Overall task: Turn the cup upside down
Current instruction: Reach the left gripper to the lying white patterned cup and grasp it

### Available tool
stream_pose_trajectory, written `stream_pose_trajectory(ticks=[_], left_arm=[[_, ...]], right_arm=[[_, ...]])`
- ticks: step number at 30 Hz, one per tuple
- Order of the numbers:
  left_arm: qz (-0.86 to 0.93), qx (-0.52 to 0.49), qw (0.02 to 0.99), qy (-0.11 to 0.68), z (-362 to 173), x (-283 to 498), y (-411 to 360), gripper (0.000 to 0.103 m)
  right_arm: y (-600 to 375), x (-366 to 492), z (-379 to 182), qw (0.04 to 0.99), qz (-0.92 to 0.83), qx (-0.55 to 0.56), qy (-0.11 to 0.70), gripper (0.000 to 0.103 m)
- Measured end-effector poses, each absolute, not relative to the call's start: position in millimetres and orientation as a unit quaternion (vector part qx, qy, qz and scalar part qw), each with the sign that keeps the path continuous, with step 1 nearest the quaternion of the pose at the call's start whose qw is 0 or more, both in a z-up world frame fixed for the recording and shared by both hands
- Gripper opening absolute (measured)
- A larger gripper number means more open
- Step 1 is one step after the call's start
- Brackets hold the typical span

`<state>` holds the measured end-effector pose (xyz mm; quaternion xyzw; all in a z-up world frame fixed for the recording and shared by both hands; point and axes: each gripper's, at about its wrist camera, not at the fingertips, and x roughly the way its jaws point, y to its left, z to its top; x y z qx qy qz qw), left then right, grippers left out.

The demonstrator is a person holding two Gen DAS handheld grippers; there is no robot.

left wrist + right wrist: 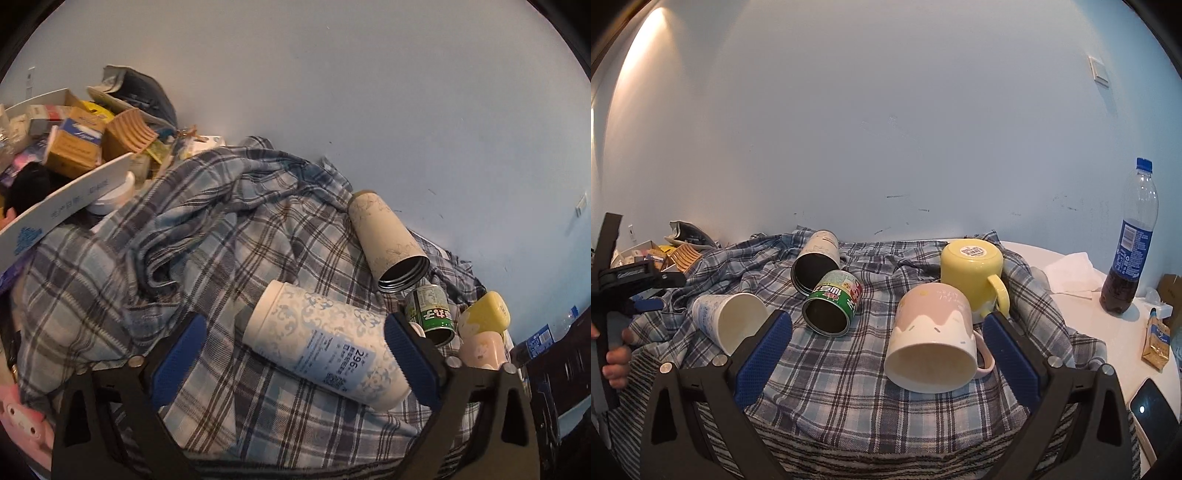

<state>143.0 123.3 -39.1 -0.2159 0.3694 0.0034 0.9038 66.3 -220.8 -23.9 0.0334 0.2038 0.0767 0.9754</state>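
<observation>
The left gripper is hovering low, jaws spread wide around the paper cup – gripping nothing. That cup is lying on its side on the plaid cloth, its inside bare. The right gripper is gaping equally wide, flanking the pink mug, which is lying tipped, mouth toward the camera – nothing inside. The yellow mug behind is sitting inverted.

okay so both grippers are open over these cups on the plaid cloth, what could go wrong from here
The pink and white ceramic mug lies on its side touching the upside-down yellow mug, so lifting it may knock that one. The blue patterned paper cup could crush if squeezed. The rumpled plaid cloth makes an uneven base, so a flipped cup might tip.
</observation>
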Motion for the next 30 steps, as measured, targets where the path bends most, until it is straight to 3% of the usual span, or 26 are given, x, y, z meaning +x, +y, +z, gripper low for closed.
stream_pose_trajectory(ticks=[10,13,15,17,24,29,30], left_arm=[[-0.041,-0.273,0.858,0.433,-75,178,129,0.095],[-0.041,-0.28,0.86,0.425,-74,172,129,0.081],[-0.052,-0.271,0.864,0.421,-71,164,126,0.05],[-0.074,-0.263,0.862,0.427,-69,159,119,0.041],[-0.157,-0.214,0.85,0.454,-69,132,69,0.029],[-0.183,-0.141,0.869,0.438,-51,108,30,0.029],[-0.17,-0.116,0.876,0.436,-47,105,25,0.033]], right_arm=[[-218,64,-23,0.976,0.083,0.026,0.201,0.103],[-215,63,-23,0.977,0.084,0.02,0.197,0.103],[-215,62,-23,0.977,0.084,0.018,0.196,0.103],[-215,63,-23,0.977,0.084,0.018,0.196,0.103],[-217,62,-23,0.977,0.083,0.021,0.194,0.103],[-217,62,-22,0.978,0.081,0.022,0.193,0.103],[-218,62,-22,0.978,0.081,0.023,0.193,0.103]])
